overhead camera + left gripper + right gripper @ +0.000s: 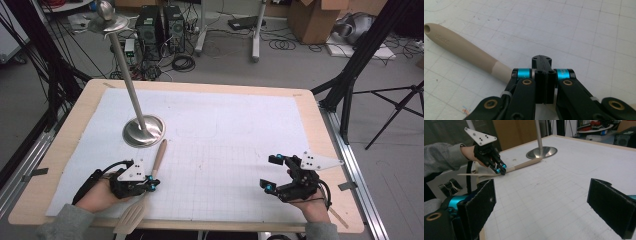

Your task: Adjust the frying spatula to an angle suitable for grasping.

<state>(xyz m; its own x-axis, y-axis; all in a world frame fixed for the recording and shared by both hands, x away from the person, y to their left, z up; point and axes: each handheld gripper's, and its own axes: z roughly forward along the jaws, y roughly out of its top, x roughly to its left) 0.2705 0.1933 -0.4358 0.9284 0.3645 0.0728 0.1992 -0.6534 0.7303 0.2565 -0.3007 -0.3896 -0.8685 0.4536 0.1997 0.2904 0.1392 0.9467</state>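
Nearest in the high view, 2 grey sleeves come in over the near edge of the wooden table (pixel 320 107), which is almost wholly covered by a white mat (pixel 225 125) ruled in a faint grid. Gripped at the near left lies the spatula (pixel 150 185), a pale wooden-looking tool whose slotted blade sticks out over the table's near edge while its long axis runs away from the person and slightly right, the rounded handle end pointing at the metal stand (pixel 144 131) and stopping just short of its round base. Clamped on the neck of that spatula, where blade meets handle, is the left gripper (pixel 151 185), its jaws drawn together on it; the left gripper view shows the handle (pixel 461 47) running off to the upper left with a hole at its tip and raised lettering that looks like a brand but is too small and upside down to read. Off to the near right, the right gripper (pixel 270 175) rests low over the mat with its 2 padded jaws well apart and nothing between them. Farther back, the stand's thin pole leans up to a small dish and ball at the top. Beyond the table lie a grey floor, 2 black computer towers (pixel 160 27), loose cables, cardboard boxes (pixel 320 17) and black tripod legs
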